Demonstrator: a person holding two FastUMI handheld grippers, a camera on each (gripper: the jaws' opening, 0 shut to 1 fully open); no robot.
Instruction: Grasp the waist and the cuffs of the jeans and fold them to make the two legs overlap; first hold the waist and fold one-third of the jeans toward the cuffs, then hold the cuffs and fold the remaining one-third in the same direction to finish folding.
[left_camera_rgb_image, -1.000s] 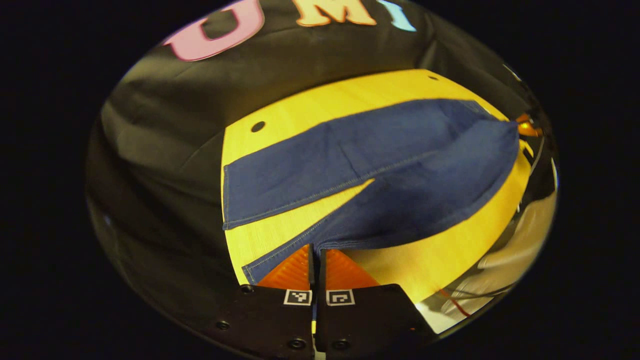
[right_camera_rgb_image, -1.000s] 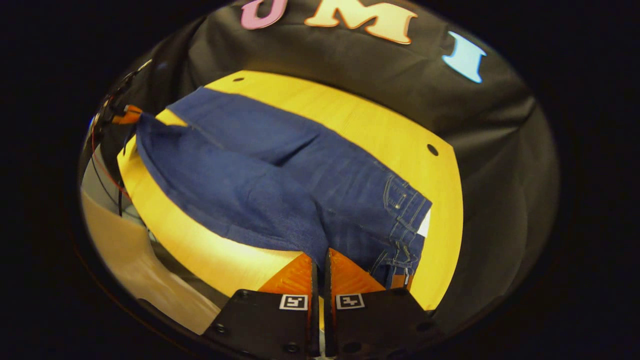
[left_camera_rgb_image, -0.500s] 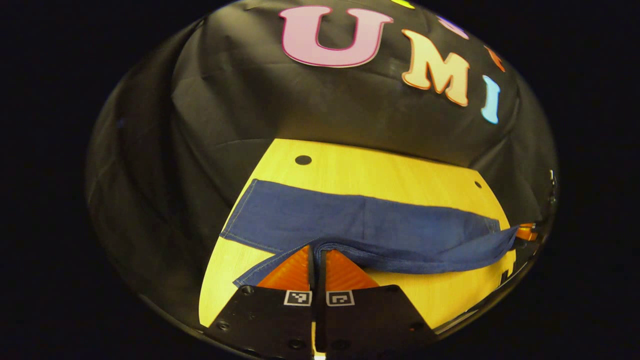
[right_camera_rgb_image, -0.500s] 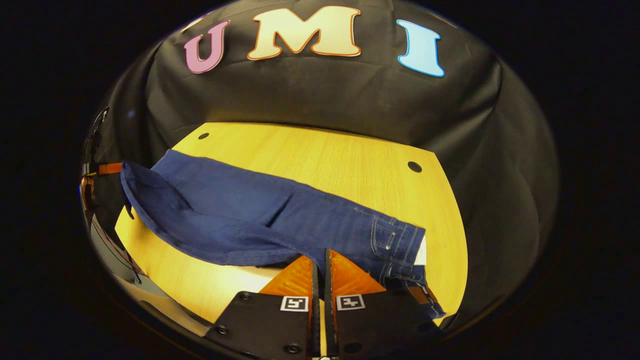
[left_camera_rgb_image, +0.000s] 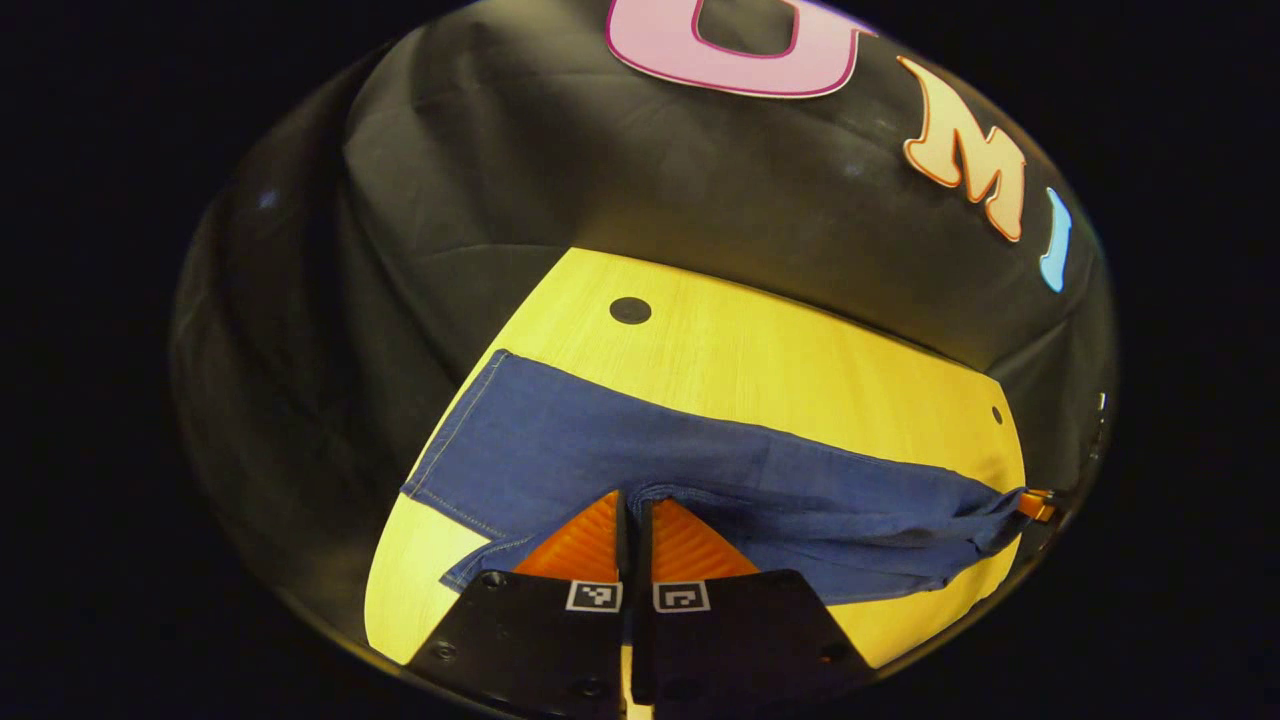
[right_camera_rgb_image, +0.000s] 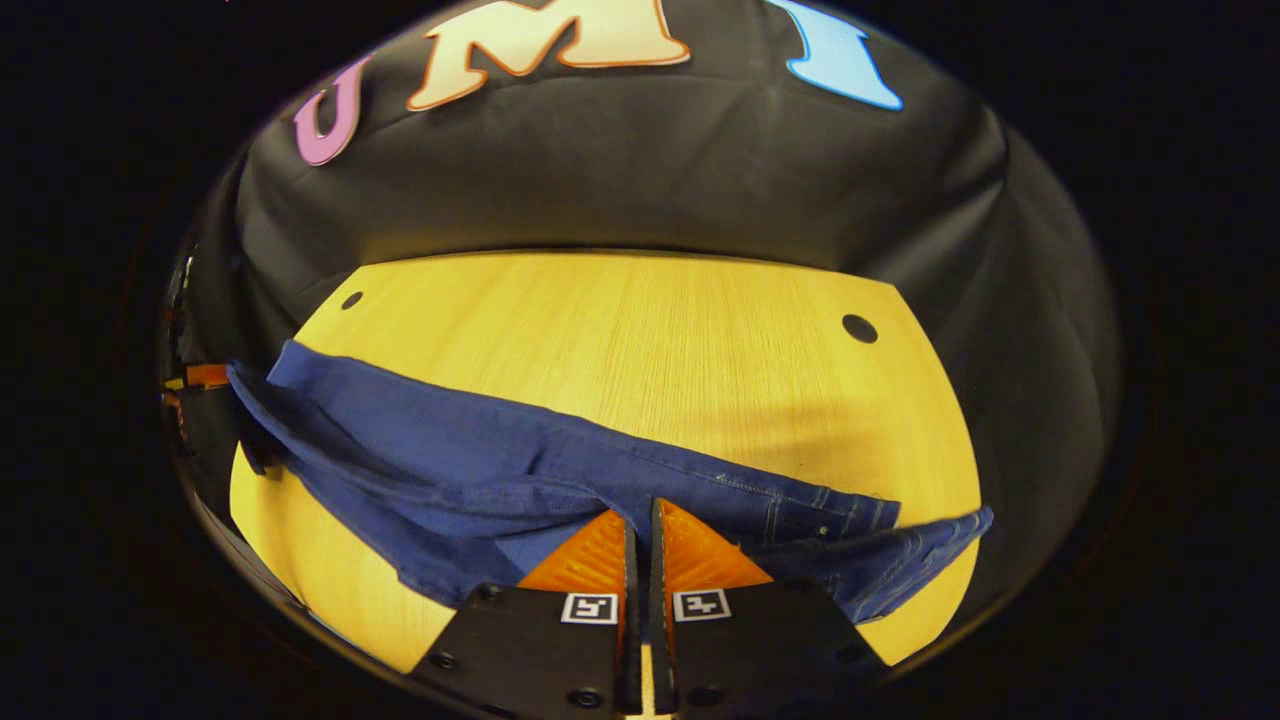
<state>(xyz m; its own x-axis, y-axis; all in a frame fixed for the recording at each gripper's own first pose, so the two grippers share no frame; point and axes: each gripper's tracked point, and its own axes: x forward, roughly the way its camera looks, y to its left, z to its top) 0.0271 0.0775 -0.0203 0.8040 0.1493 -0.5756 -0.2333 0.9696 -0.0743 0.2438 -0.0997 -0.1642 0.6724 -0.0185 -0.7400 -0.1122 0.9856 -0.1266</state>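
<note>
The left gripper (left_camera_rgb_image: 633, 520) is clamped on a leg edge near the cuffs, the right gripper (right_camera_rgb_image: 640, 535) on the waist end, and a slack pinch could let the near leg land askew of the far one. One pair of jeans (left_camera_rgb_image: 720, 470) is counted, lying along the near half of the single table (right_camera_rgb_image: 640, 330), two grippers, and apparently two holes in the tabletop beyond the jeans

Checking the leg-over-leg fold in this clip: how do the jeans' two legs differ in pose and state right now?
The near leg is pinched at its cuff end by the left gripper, raised and rumpled; the far leg lies flat on the table, ungripped. The near leg only partly covers the far leg, whose cuff is exposed. Both are dark blue denim.
</note>
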